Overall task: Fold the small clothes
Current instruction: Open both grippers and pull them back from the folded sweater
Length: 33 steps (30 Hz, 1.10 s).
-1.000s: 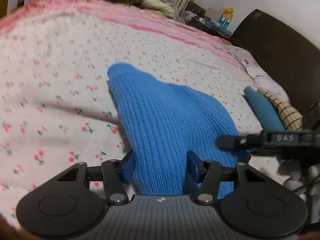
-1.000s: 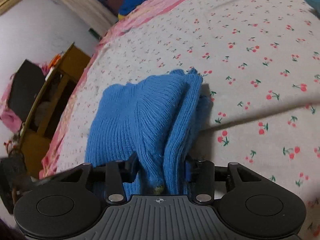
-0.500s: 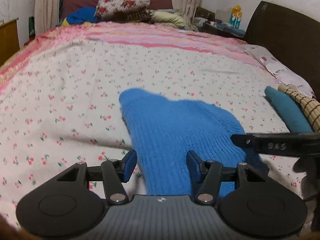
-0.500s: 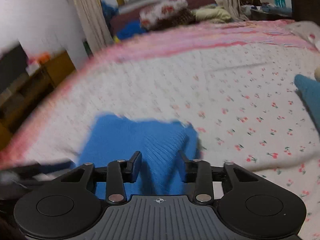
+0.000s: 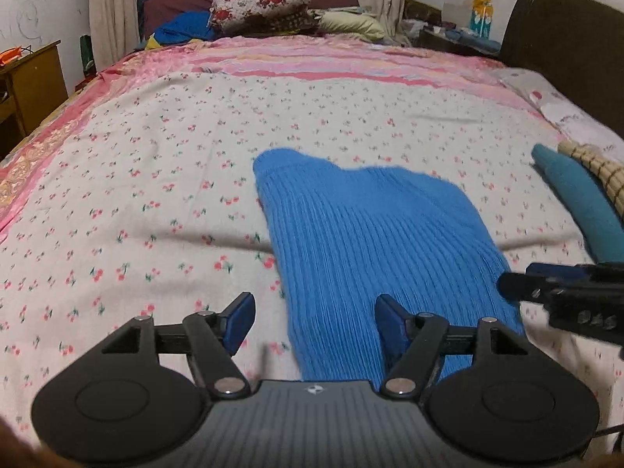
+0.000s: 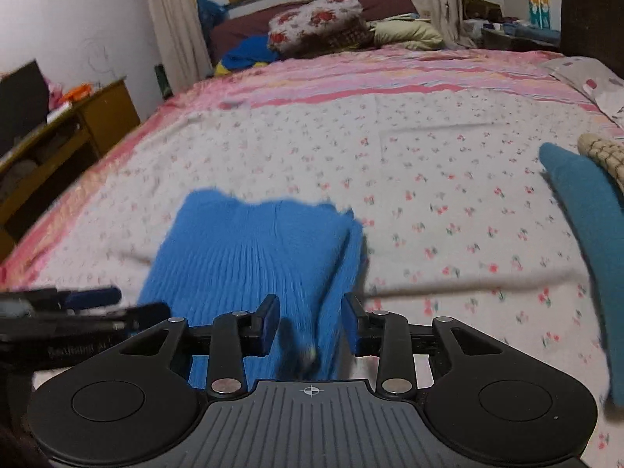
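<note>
A wooden side cabinet (image 6: 58,136) stands at the far left beside the bed. The left gripper (image 5: 312,321) hovers with its jaws spread wide, holding nothing, over the near edge of the bright blue ribbed knit garment (image 5: 370,241), which lies folded flat on the cherry-print white bedsheet (image 5: 136,195). The right gripper (image 6: 311,323) is likewise parted and empty above the garment's near right corner. A teal folded cloth (image 6: 585,226) lies well apart at the right.
</note>
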Motion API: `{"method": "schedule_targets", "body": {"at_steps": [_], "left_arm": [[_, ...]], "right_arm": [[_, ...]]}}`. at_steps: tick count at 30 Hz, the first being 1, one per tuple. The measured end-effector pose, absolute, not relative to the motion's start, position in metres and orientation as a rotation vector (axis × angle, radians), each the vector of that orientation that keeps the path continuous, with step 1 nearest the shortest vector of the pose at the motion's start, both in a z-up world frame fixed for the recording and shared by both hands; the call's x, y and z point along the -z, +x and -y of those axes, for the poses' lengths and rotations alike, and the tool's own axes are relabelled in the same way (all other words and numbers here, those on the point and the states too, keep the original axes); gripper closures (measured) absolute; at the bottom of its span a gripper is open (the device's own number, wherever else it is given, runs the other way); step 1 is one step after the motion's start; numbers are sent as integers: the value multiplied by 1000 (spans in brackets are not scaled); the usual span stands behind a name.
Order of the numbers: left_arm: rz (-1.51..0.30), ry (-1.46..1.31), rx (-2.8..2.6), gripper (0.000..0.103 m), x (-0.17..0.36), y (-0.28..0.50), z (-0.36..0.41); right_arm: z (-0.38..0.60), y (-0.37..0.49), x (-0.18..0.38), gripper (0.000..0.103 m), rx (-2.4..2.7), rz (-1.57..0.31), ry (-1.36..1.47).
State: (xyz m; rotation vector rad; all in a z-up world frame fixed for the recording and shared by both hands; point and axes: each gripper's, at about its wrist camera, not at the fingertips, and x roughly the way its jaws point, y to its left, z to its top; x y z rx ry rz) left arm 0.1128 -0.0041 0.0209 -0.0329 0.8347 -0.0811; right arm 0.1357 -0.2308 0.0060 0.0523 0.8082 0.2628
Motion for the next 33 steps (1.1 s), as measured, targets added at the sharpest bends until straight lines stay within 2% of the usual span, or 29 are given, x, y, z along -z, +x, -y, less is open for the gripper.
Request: {"method": "schedule_targets", "body": {"at_steps": [4,6,15,33], "left_arm": [[-837,-7,66,27,-23,97,10],[-837,-5,61,19,-23,90,13],[-876,43,23,9,-15,66,25],[-916,-4,44,6,-5,40,29]], "right_arm": [[232,129,2,70,-223,-850,42],[232,119,-6,70,-233,-830,62],[231,75,-12,67,-255,-810,110],[221,45,10,66,-238,-873,72]]}}
